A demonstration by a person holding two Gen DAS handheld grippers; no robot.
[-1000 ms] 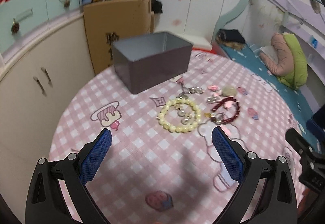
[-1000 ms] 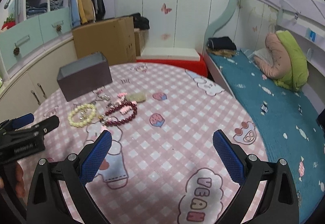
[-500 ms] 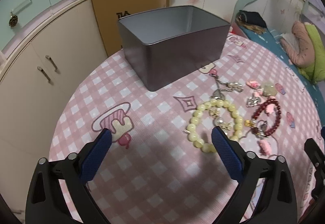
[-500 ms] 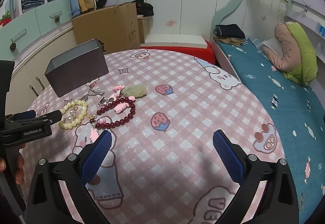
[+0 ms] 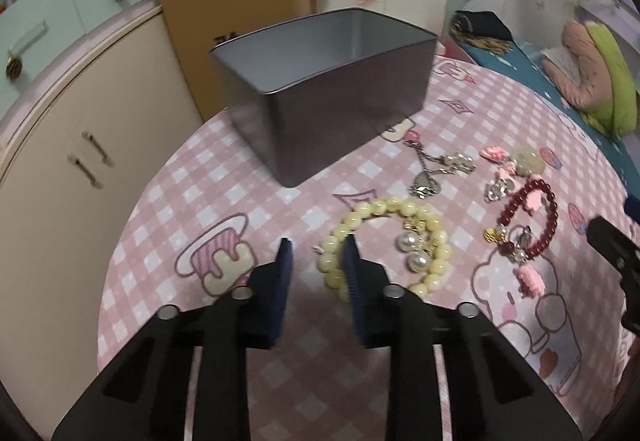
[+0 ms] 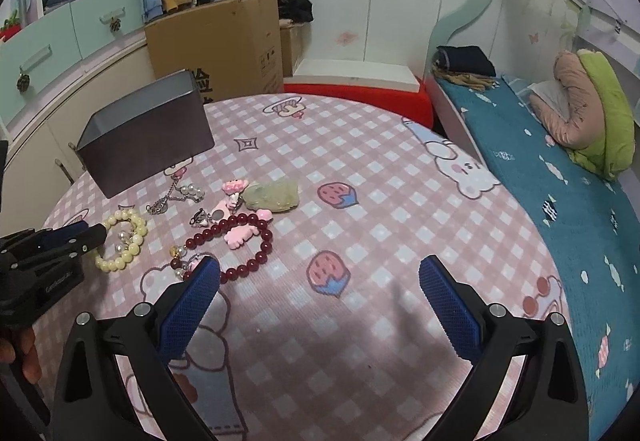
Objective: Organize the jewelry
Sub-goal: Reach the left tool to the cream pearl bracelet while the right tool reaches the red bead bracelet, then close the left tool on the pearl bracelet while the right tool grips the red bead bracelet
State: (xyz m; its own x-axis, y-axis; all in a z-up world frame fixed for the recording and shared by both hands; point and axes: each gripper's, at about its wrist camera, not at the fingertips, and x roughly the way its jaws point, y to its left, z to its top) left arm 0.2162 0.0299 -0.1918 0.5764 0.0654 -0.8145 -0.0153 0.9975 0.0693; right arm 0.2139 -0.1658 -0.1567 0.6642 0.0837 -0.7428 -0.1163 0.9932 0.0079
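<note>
My left gripper (image 5: 317,257) is half-closed, gripping nothing, beside the cream bracelet (image 5: 384,241) of round beads. 2 bracelets lie before 1 grey tin (image 5: 320,109); my right gripper (image 6: 320,277) gapes wide.

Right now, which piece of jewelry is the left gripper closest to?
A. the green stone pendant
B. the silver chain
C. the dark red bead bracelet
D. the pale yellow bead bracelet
D: the left gripper has its narrowed fingers right at the near edge of the pale yellow bead bracelet, while the other pieces lie farther to the right or beyond it.
</note>
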